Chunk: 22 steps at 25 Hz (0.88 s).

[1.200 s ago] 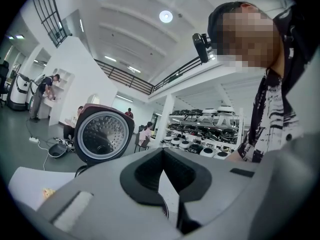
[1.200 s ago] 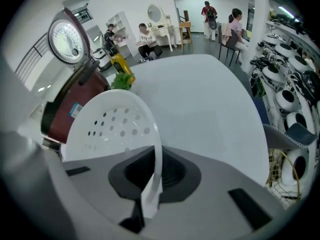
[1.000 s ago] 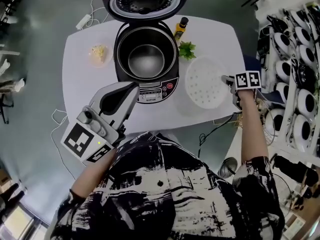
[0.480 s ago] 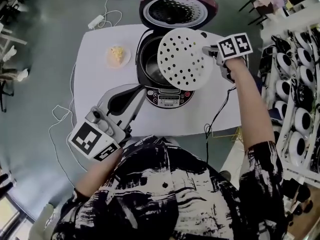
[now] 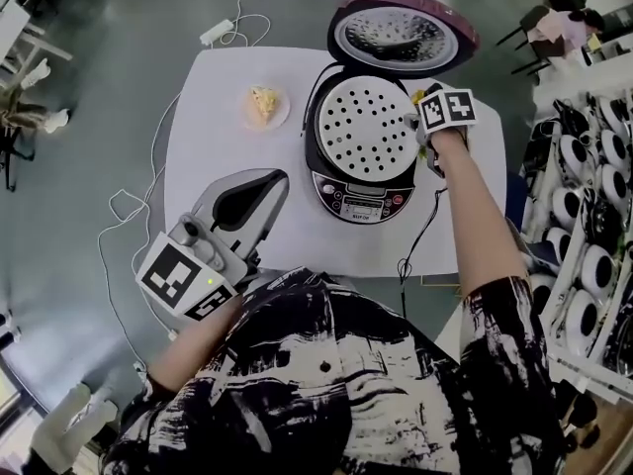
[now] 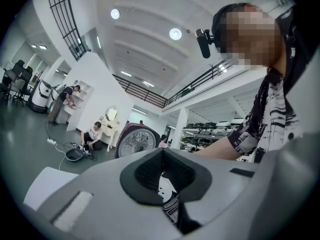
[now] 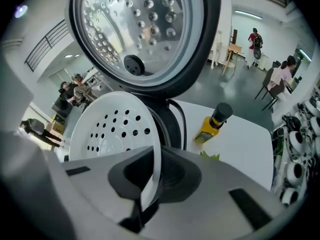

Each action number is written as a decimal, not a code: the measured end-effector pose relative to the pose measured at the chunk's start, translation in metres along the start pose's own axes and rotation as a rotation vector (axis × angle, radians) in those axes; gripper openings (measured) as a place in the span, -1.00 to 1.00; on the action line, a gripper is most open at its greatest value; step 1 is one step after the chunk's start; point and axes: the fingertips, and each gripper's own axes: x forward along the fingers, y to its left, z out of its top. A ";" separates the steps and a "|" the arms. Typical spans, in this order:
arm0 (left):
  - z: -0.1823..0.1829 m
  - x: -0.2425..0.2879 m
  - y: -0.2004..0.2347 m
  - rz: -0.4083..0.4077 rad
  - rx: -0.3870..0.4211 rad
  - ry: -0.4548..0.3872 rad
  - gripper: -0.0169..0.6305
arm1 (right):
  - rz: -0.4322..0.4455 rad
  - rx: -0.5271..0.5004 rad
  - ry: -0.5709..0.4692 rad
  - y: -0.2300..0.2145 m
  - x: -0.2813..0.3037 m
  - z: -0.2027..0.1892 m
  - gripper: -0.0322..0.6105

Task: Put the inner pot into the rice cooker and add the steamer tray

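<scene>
Now the steamer tray (image 5: 364,137) is held over the open rice cooker's (image 5: 361,198) mouth, its rim clamped by the right gripper (image 5: 418,130). The left gripper (image 5: 280,178), closed on nothing, is kept left of the cooker.

A smooth grey floor (image 5: 109,97) spreads all round the white counter (image 5: 213,156), with a power strip (image 5: 220,32) and its cable lying on it. Racks (image 5: 593,236) of white appliances line one side. Overhead, round ceiling lights (image 6: 175,33) glow in a high white ceiling, and a black-railed balcony (image 6: 142,91) runs above a white pillar (image 6: 179,129).
</scene>
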 end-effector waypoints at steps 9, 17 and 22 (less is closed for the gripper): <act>-0.003 -0.005 0.004 -0.003 -0.004 0.007 -0.93 | -0.128 -0.076 -0.035 0.001 0.011 -0.001 -0.89; -0.003 0.000 -0.001 -0.017 -0.004 0.011 -0.93 | -0.215 -0.251 -0.145 0.002 0.005 0.003 -0.87; -0.004 0.005 -0.008 -0.032 -0.001 0.019 -0.93 | -0.224 -0.290 -0.272 0.005 0.003 0.002 -0.82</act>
